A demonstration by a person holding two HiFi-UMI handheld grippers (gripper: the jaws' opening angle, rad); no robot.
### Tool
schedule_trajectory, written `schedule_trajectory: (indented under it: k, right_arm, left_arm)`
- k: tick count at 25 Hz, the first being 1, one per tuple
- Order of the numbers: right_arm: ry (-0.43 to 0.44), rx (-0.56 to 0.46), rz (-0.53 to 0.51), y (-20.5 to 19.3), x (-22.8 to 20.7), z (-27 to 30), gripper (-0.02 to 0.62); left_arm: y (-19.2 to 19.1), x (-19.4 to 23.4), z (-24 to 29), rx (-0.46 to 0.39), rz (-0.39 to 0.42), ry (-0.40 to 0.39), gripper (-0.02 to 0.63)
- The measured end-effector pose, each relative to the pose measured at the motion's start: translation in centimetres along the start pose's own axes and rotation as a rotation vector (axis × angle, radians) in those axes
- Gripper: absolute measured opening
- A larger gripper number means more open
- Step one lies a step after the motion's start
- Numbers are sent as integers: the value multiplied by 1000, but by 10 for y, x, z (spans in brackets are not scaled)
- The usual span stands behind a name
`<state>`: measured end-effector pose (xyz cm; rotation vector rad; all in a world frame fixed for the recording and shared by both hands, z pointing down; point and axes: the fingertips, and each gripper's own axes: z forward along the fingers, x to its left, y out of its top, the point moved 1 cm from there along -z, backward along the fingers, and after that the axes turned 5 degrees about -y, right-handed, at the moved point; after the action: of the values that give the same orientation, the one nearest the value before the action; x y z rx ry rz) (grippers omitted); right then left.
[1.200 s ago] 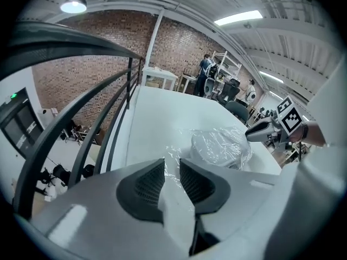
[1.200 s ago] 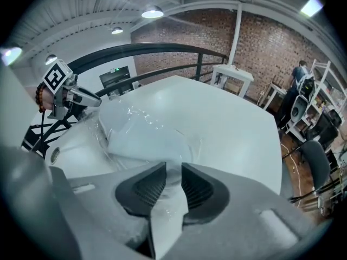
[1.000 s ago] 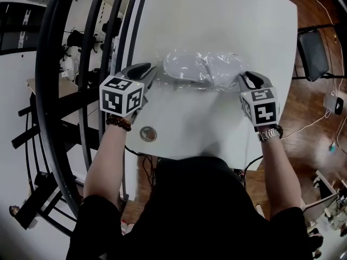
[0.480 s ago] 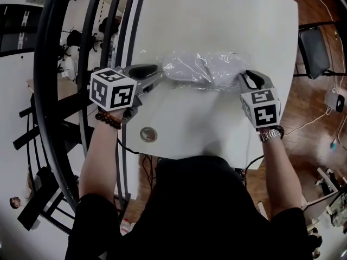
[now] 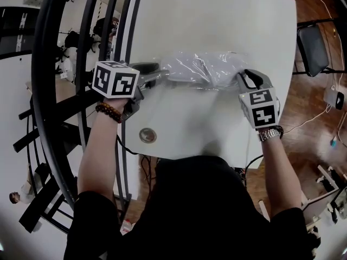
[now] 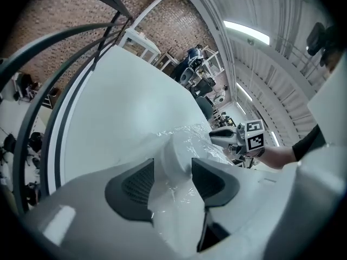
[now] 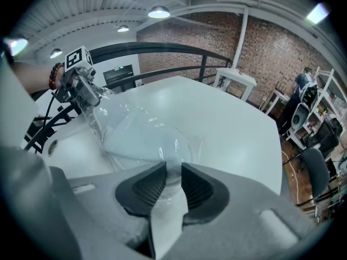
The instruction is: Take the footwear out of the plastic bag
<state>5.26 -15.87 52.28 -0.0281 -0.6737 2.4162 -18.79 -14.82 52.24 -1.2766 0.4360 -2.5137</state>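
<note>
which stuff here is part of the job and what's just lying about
Job: plastic bag; footwear inside it; left gripper, fingers opening around the bag's end; right gripper, shut on the bag's other end.
Lying about: chair; round cap in the table; black railing.

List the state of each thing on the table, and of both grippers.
bag: lying on the table, not emptied
footwear: inside the bag, lying flat
left gripper: jaws opening, with one end of the bag and footwear between them
right gripper: shut on the bag's other end
</note>
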Motion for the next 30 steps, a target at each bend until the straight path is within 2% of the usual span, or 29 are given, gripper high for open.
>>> schedule_trajectory:
  k: [7,11,14,19,21,24,25,26,27,30]
  right_arm:
    - [8,-23,5,0,0,0,77]
    - [16,-31,18,3,1,-2,77]
    - [20,-60,52,4,-5,-10,77]
    - [-14,-101,148,-4,-34,-16,77]
    - [48,-99,259,-7,-38,-9,77]
    - [202,-84,486,-12,-31,2,95]
    - [225,-82,516,-14,-30,3,94]
    - [227,-81,514,-15,-31,2,78]
    - [214,-82,494,-16,-33,0,0]
    - [173,-76,462,-24,-40,-5,-8]
  left_arm:
    - [-1,-5,21,54,-18,-57,234]
    - [-2,-2,22,59,-29,-61,171]
    - [-2,-1,22,49,-40,-68,150]
    - [-4,0,22,34,-48,-65,133]
    - [-3,-1,22,19,-51,-76,129]
    - [-3,-2,20,-9,-66,-101,119]
    - [-3,-2,19,-16,-73,-108,116]
    - [-2,-3,19,-24,-79,-114,114]
    - [-1,-3,19,-31,-86,-118,112]
    - [0,-3,19,-54,-103,-121,108]
